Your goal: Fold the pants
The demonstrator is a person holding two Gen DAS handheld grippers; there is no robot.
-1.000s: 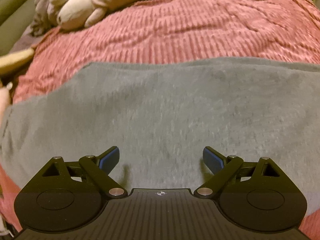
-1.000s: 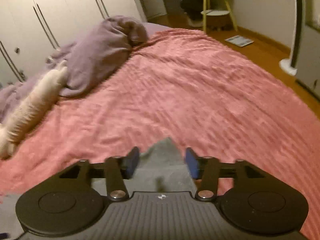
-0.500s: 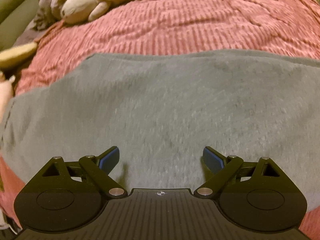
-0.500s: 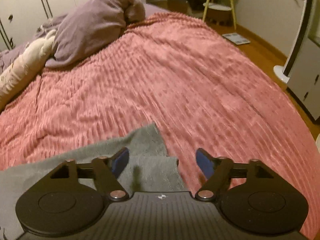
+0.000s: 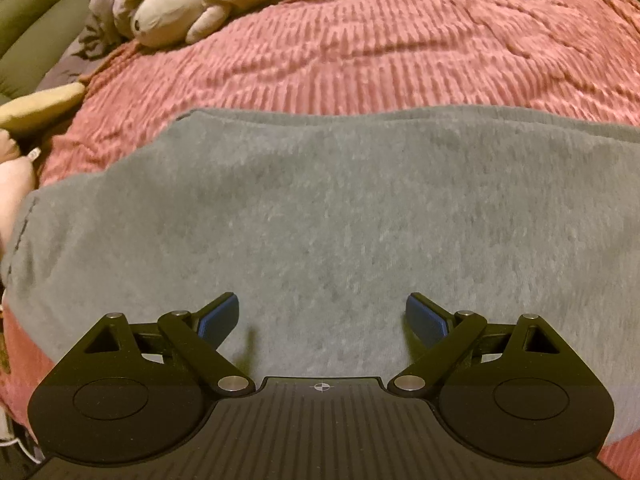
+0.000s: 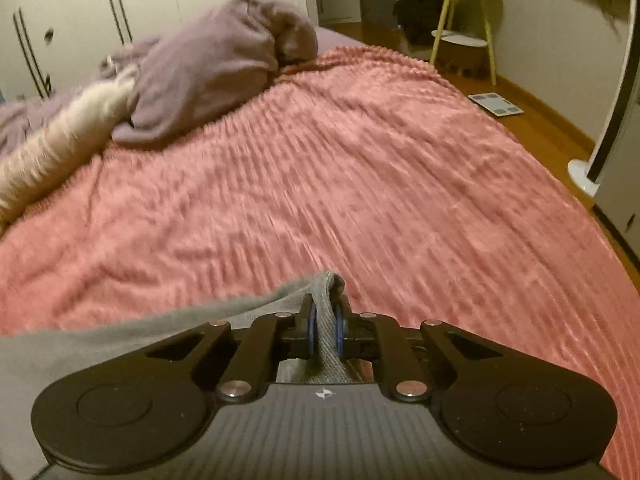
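Observation:
Grey fleece pants (image 5: 320, 208) lie spread across a pink ribbed bedspread (image 5: 380, 52). My left gripper (image 5: 323, 318) hovers just above the middle of the cloth, open, with nothing between its blue pads. In the right wrist view my right gripper (image 6: 325, 330) sits at the pants' right end; its jaws are closing and its blue pads press on a bunched corner of the pants (image 6: 326, 292), which sticks up between them. The rest of the pants runs off to the left of that view (image 6: 120, 340).
A white plush toy (image 5: 176, 4) and a purple blanket (image 6: 216, 68) lie at the far side of the bed. White wardrobe doors (image 6: 80, 8) stand behind. On the right are a wooden floor, a yellow stool (image 6: 464, 20), a bathroom scale (image 6: 496, 104) and a white fan base (image 6: 584, 172).
My right gripper sank toward the pants' corner, opened wider, then closed on it, bunching the cloth. The left gripper stayed open in place.

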